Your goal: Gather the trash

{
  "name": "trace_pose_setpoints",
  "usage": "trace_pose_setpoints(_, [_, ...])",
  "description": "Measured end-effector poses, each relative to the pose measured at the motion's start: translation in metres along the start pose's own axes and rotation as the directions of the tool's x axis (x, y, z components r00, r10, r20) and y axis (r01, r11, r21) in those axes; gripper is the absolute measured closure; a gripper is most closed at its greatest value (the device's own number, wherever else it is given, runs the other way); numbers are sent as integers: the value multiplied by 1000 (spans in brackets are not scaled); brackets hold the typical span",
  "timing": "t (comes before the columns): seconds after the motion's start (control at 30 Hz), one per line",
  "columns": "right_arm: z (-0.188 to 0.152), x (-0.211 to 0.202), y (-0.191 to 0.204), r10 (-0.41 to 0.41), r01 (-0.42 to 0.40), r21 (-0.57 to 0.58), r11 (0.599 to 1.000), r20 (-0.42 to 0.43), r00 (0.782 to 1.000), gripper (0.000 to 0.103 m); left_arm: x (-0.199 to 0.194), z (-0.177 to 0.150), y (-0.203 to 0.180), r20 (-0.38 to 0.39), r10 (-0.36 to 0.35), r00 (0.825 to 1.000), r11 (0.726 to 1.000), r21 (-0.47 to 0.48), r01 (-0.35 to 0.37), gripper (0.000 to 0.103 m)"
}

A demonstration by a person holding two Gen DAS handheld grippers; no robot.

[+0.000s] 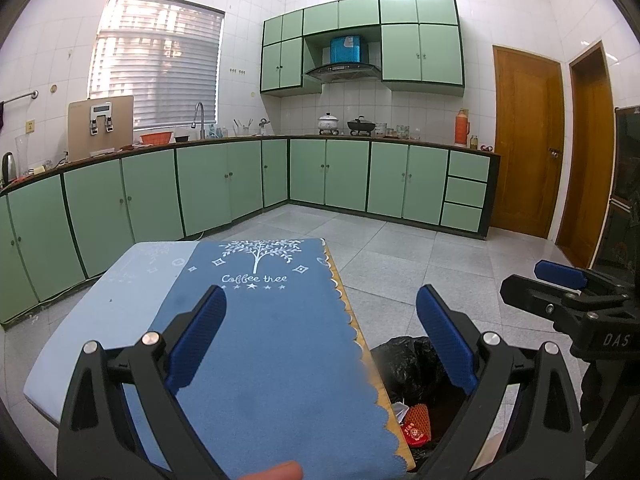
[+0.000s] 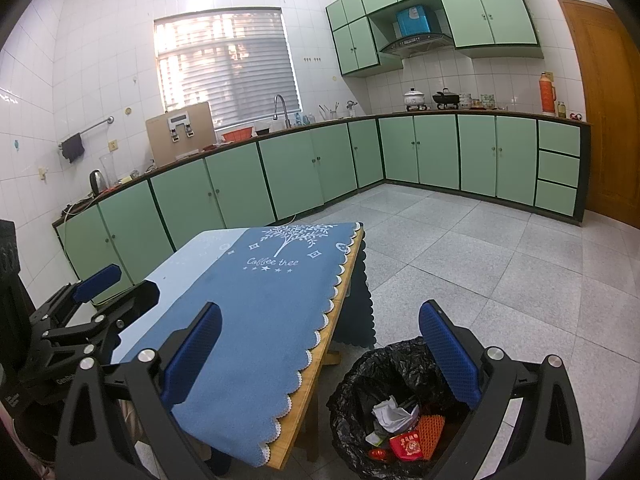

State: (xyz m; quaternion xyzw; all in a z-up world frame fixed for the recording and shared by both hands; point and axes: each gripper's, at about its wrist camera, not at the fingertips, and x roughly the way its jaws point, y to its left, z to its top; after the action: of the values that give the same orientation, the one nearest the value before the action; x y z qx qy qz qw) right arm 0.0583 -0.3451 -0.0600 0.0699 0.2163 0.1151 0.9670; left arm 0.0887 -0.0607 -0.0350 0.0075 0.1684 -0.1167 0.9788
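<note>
A bin lined with a black bag (image 2: 360,384) stands on the floor beside the table's right edge. It holds crumpled white paper (image 2: 390,414), an orange foam net (image 2: 430,430) and a red packet (image 2: 406,446). The bin also shows in the left wrist view (image 1: 404,364). My left gripper (image 1: 322,308) is open and empty above the blue tablecloth (image 1: 264,344). My right gripper (image 2: 320,324) is open and empty, above the table's edge and the bin. Each gripper shows in the other's view, the right one (image 1: 560,280) and the left one (image 2: 100,284).
The wooden table (image 2: 320,344) carries a blue "Coffee tree" cloth (image 2: 256,312). Green kitchen cabinets (image 2: 280,176) run along the back and left walls. Wooden doors (image 1: 524,140) stand at the right. Grey tiled floor (image 2: 500,264) spreads beyond the table.
</note>
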Motion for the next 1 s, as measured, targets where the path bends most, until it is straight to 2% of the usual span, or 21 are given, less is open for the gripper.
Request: trace_pose_setpoints(1.0, [0,4,-8,-2,2,4,1000,-9,1000,6,3,-4,2,-19,1,1000,1000,-2,-1,10])
